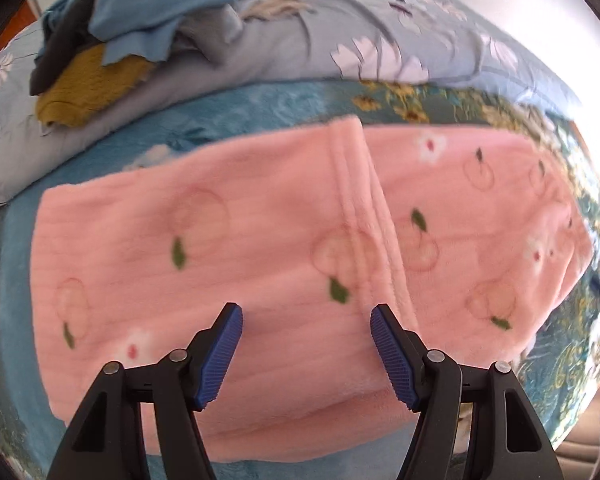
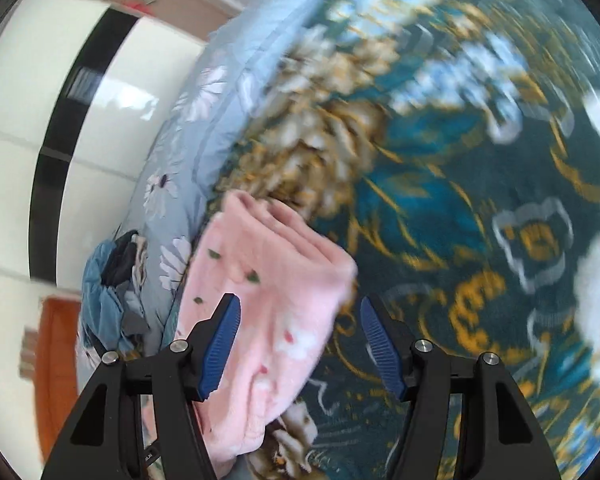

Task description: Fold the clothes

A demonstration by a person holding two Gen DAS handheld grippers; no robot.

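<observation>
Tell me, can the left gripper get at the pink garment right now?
Probably yes. The left gripper hangs over the pink garment with its jaws open, and nothing lies between them and the fabric.

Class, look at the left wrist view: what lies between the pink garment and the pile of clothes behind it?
A strip of teal blanket, then the pale floral quilt under the pile.

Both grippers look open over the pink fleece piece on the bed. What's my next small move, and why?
Probably lower the left gripper onto the near edge of the pink garment and close. Its jaws are open and empty, and the garment lies flat on the teal blanket, one end already folded over. The right gripper, also open, hovers at the garment's other end.
</observation>
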